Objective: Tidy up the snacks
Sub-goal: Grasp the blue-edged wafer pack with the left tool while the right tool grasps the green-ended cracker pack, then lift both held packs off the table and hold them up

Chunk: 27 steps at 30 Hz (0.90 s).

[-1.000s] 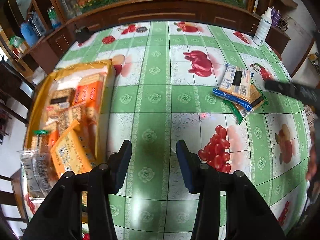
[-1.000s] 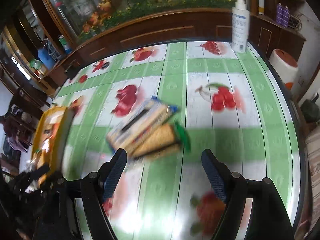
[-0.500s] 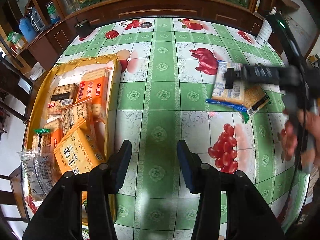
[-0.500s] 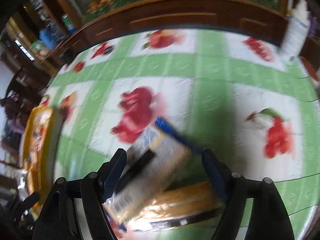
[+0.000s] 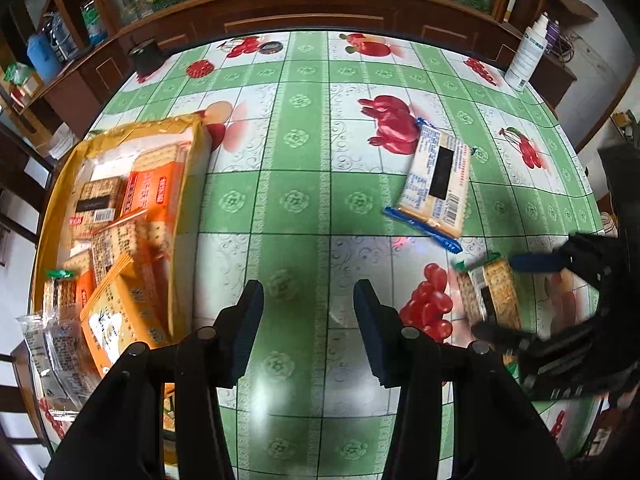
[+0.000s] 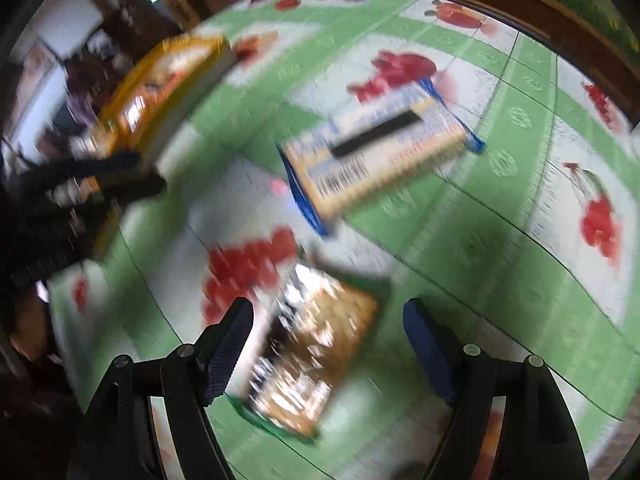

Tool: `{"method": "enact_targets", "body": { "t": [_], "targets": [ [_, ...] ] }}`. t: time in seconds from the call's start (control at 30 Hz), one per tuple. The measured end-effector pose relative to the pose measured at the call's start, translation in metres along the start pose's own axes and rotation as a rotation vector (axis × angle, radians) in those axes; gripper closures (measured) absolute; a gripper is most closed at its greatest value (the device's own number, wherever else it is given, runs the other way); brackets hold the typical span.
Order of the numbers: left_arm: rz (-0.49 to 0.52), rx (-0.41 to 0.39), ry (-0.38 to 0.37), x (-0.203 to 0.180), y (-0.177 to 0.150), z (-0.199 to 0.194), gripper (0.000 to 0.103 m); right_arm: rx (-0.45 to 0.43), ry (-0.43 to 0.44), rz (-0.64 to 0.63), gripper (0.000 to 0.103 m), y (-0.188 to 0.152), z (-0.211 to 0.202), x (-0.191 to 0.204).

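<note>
You have two loose snack packets on the table. The green-edged clear packet of brown crackers (image 6: 308, 356) lies low in the centre of the right wrist view, blurred, with a dark label strip along one side. Your right gripper (image 6: 328, 348) stands over it with its jaws wide apart, one finger on either side; no pad presses on it, so nothing is held. In the left wrist view this packet (image 5: 490, 296) sits at the right edge, just beside red berries printed on the cloth.

The blue-edged pale cracker packet (image 5: 438, 182) lies face down near it, apart from it, right of centre. It shows a black strip, a barcode and small print too fine to read.

At the left of that view stands one yellow cardboard box (image 5: 188, 216) holding several cracker packs, orange and clear-wrapped; I cannot count them exactly. Large characters show on the nearest orange pack (image 5: 120, 320), but they are not legible. One clear crinkled bag (image 5: 48, 356) hangs over the box's lower corner.

Your left gripper (image 5: 308, 324) hangs at bottom centre, jaws narrowed to their closest, with only the green-and-white checked fruit-print tablecloth (image 5: 300, 184) between them; it holds nothing.

One white plastic spray bottle (image 5: 528, 56) stands at the upper right table edge.
</note>
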<state>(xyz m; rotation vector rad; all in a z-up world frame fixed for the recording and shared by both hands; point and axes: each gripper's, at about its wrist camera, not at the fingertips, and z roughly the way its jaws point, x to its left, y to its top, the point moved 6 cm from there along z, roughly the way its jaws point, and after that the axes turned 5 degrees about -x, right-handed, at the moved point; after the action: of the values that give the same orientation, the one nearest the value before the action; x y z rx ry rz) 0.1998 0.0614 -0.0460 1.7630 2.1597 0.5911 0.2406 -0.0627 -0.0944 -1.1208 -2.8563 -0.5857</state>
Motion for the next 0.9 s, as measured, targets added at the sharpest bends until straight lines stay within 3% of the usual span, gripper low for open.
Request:
{"method": "enact_targets", "body": {
  "t": [0.1,0.2,0.23,0.33,0.37,0.5,0.67,0.9],
  "targets": [
    [0.002,0.008,-0.022,-0.009,0.011,0.004,0.058,0.006,0.006,0.028,0.023,-0.007,0.002,0.009],
    [0.016,0.000,-0.046,-0.020,0.032,0.007,0.058,-0.006,-0.060,0.058,0.023,-0.012,0.005,0.017],
    [0.017,0.001,-0.057,-0.023,0.037,0.008,0.058,-0.010,-0.093,0.077,0.026,-0.016,0.005,0.020],
    [0.018,0.032,-0.116,-0.043,0.059,0.019,0.058,-0.037,-0.139,0.125,0.052,-0.026,-0.001,0.020],
    [0.025,0.042,-0.137,-0.053,0.065,0.024,0.054,-0.043,-0.134,0.151,0.054,-0.030,-0.004,0.017],
    [0.078,0.108,-0.176,-0.083,0.073,0.047,0.051,-0.046,-0.114,0.187,0.053,-0.048,-0.010,0.013],
    [0.158,0.137,-0.172,-0.107,0.073,0.061,0.051,-0.069,-0.092,0.222,0.053,-0.056,-0.014,0.010],
    [0.180,0.145,-0.175,-0.117,0.078,0.069,0.036,-0.073,-0.070,0.256,0.053,-0.063,-0.019,-0.003]
  ]
}}
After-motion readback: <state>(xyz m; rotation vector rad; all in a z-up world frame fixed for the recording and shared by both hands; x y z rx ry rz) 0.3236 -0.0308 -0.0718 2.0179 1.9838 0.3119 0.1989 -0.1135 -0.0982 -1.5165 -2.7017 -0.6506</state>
